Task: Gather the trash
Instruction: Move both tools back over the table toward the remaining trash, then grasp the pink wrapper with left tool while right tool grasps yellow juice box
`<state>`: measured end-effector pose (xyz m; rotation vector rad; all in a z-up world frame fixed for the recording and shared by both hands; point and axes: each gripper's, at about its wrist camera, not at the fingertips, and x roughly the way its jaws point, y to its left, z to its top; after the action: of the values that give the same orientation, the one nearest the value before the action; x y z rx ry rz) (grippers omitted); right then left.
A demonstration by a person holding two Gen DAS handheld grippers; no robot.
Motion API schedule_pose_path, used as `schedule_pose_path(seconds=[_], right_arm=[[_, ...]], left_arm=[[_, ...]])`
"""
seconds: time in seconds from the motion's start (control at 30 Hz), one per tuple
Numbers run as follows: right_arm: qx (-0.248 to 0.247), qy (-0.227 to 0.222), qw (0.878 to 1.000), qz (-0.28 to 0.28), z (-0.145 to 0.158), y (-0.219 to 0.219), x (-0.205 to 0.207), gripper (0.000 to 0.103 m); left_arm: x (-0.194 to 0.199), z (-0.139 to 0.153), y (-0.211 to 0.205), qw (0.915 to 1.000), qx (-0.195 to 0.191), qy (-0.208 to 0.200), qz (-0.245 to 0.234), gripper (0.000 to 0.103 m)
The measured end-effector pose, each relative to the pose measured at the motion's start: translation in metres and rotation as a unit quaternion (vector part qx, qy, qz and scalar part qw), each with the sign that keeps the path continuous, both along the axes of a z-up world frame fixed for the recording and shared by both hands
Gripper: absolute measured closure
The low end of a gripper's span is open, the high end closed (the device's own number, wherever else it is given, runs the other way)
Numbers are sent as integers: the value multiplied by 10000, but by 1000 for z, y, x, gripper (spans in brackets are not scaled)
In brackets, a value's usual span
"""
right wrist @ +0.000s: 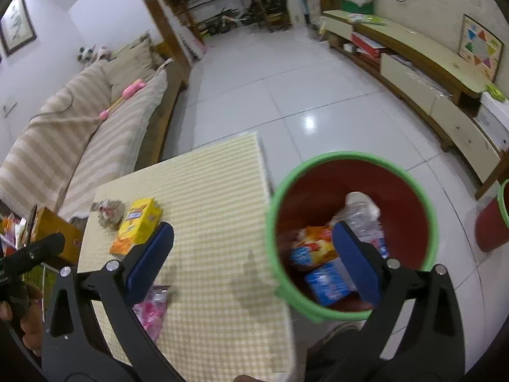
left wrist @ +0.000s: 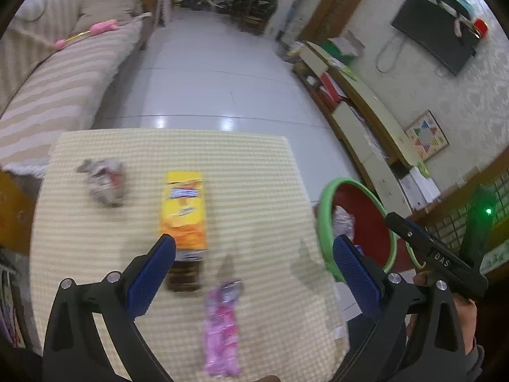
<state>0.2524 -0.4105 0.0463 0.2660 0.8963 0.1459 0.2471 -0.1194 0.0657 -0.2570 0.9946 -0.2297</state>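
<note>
On the checked tablecloth [left wrist: 254,165] lie a crumpled grey wrapper [left wrist: 103,183], a yellow-orange snack box [left wrist: 184,208], a dark brown packet [left wrist: 184,275] just below it, and a pink wrapper [left wrist: 221,324]. My left gripper [left wrist: 254,254] hangs open above the near part of the table, nothing between its fingers. A red bin with a green rim [right wrist: 321,313] stands on the floor right of the table, holding a plastic bottle [right wrist: 362,215], an orange packet [right wrist: 313,248] and a blue packet [right wrist: 327,281]. My right gripper [right wrist: 254,245] is open and empty over the table's right edge and the bin.
A striped sofa [left wrist: 57,73] runs along the left with a pink toy [left wrist: 98,28] on it. A low cabinet [right wrist: 429,73] lines the right wall. White tiled floor [right wrist: 286,79] stretches beyond the table. A second red bin [right wrist: 496,219] stands far right.
</note>
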Motion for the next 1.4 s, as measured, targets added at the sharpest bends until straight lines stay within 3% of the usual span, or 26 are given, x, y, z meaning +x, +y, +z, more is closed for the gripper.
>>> schedule_pose_path(seconds=[0.2,0.33,0.53,0.77,0.9,0.93,0.97,1.07,1.1,1.2,1.4], right_arm=[[-48,62,9994,350,-5,52,1,5],[-110,137,9983,548,-9,79,0,5],[-249,188,9970,713,-10,96,-3,5],[-340,227,9962,767,-10,99,-4,5],[-357,261,9960,772,-13,99,-3,5],[-359,270,9960,776,-13,99,-2,5],[-358,280,9959,781,-14,100,-1,5],[-349,316,9957,802,-17,103,1,5],[-348,322,9956,813,-18,104,1,5],[-337,354,9949,877,-21,113,4,5],[-314,399,9928,1086,-27,139,10,5]], left_arm=[[-18,-12,38,9997,35,223,100,8],[-41,-41,41,9985,54,544,-85,8],[-63,-99,14,9926,-60,1151,-379,8],[-65,-152,-14,9862,28,1613,-372,12],[-63,-166,-28,9841,226,1701,-447,21],[-62,-170,-31,9836,333,1706,-474,31],[-62,-172,-33,9832,417,1712,-474,31],[-59,-169,-34,9840,540,1627,-486,65],[-57,-168,-32,9837,489,1656,-498,71],[-52,-165,-16,9848,387,1659,-341,77],[-46,-149,23,9882,379,1485,-16,79]])
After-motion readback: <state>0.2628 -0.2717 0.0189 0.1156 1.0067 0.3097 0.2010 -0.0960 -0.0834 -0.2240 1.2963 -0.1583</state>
